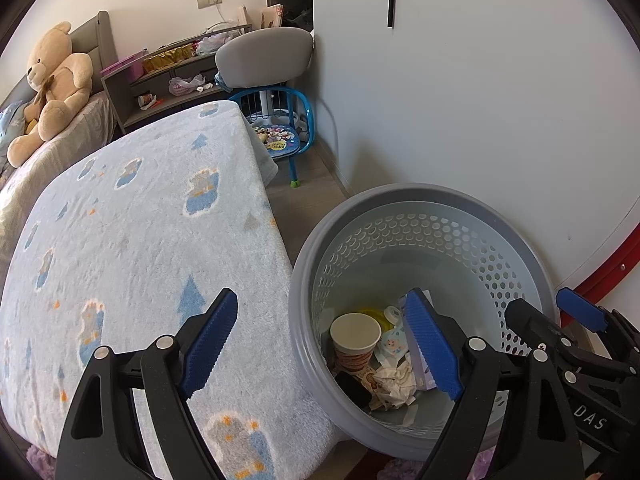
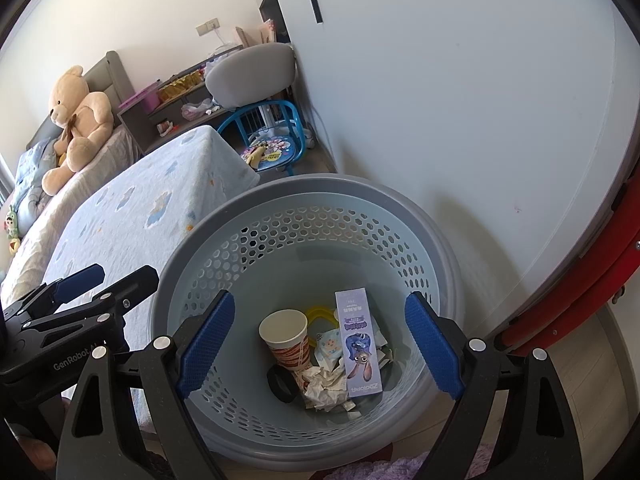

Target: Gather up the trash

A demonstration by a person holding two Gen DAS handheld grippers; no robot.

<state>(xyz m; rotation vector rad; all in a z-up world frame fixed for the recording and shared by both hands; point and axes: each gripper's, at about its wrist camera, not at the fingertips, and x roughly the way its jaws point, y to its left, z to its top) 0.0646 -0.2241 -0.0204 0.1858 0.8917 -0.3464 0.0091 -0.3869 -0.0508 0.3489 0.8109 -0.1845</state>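
Observation:
A grey perforated trash basket (image 2: 256,208) stands on the floor beside the bed; it also shows in the left wrist view (image 1: 516,236). Inside lie a paper cup (image 2: 285,334), a purple carton (image 2: 358,340), crumpled paper (image 2: 324,390), a small blue packet (image 2: 330,345), a yellow piece (image 2: 320,314) and a black object (image 2: 280,386). My right gripper (image 2: 320,342) is open and empty above the basket's mouth. My left gripper (image 1: 322,344) is open and empty over the bed's edge and the basket's left rim. Each gripper shows in the other's view.
The bed with a pale blue fleece blanket (image 1: 140,220) fills the left. A teddy bear (image 1: 52,84) sits at its head. A blue child's chair (image 1: 280,128), a grey chair (image 1: 264,54) and a cluttered shelf (image 1: 168,80) stand behind. A white wall (image 1: 480,100) runs on the right.

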